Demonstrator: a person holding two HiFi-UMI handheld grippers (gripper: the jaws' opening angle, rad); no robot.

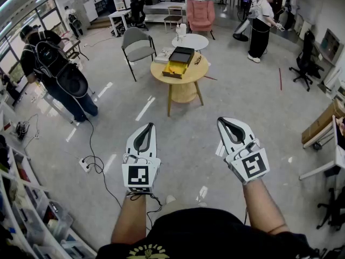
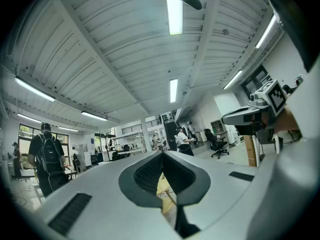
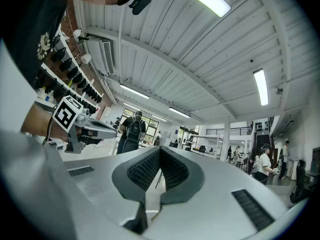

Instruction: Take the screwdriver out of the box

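Note:
A black box (image 1: 181, 54) with a yellow pulled-out tray (image 1: 176, 68) rests on a round wooden table (image 1: 191, 77) far ahead across the floor. No screwdriver can be made out at this distance. My left gripper (image 1: 146, 129) and right gripper (image 1: 227, 124) are held level side by side over bare floor, well short of the table. Both are shut, with nothing between the jaws. In the left gripper view the left gripper (image 2: 161, 154) has its pads meeting, and the right gripper (image 2: 249, 116) shows beside it. In the right gripper view the right gripper (image 3: 160, 150) is likewise shut.
A grey chair (image 1: 138, 45) and a small white round table (image 1: 190, 41) stand behind the wooden table. One person with a backpack (image 1: 55, 69) is at the left and another person (image 1: 261, 26) at the back right. A power strip with cable (image 1: 86, 164) lies left of my arms. Shelves (image 1: 24, 209) line the left.

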